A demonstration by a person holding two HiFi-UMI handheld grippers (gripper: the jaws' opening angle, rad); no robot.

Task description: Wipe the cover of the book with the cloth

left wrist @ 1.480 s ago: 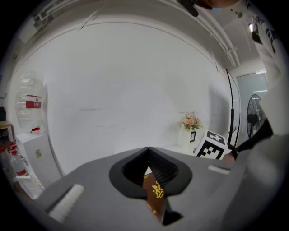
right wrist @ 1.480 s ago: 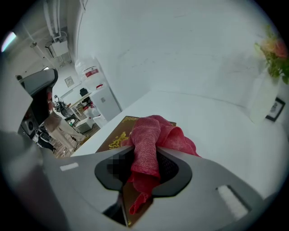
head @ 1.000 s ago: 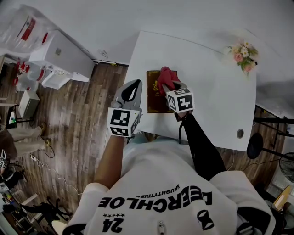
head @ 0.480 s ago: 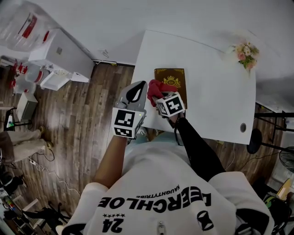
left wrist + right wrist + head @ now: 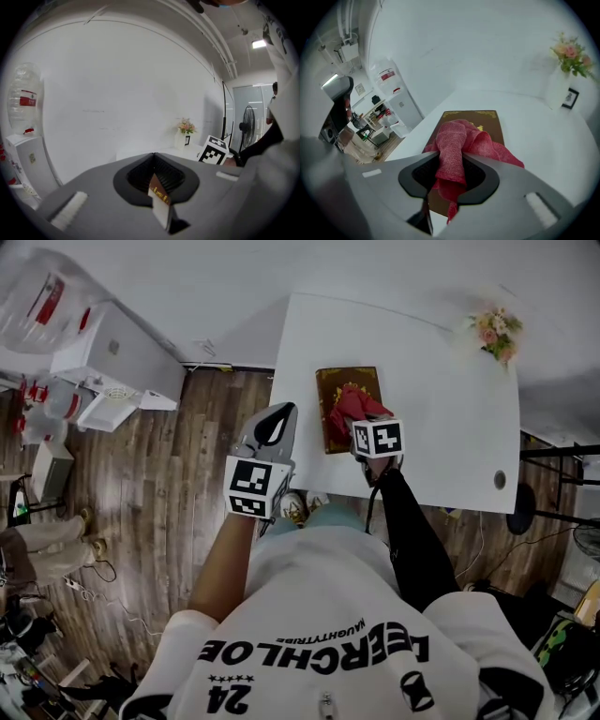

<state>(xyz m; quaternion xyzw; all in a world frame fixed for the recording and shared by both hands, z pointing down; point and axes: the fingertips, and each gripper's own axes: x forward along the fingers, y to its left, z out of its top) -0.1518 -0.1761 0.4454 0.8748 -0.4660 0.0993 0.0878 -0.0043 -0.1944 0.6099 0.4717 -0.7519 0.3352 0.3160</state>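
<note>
A brown book (image 5: 336, 382) with gold print lies on the white table (image 5: 450, 418), near its left edge. My right gripper (image 5: 362, 420) is shut on a red cloth (image 5: 352, 405) that rests bunched on the book's cover. In the right gripper view the cloth (image 5: 459, 140) runs through the gripper (image 5: 452, 180) and spreads over the book (image 5: 487, 119). My left gripper (image 5: 277, 418) hovers left of the table's edge, over the floor, shut with nothing held. In the left gripper view the gripper (image 5: 157, 187) points at a white wall.
A small vase of flowers (image 5: 494, 332) stands at the table's far right corner. A cable hole (image 5: 500, 480) sits near the front right edge. A white cabinet (image 5: 112, 357) stands on the wood floor (image 5: 178, 484) to the left.
The right gripper dragged the red cloth from the book's far part toward its near left corner, then back onto the middle of the cover. The left gripper stayed beside the table.
</note>
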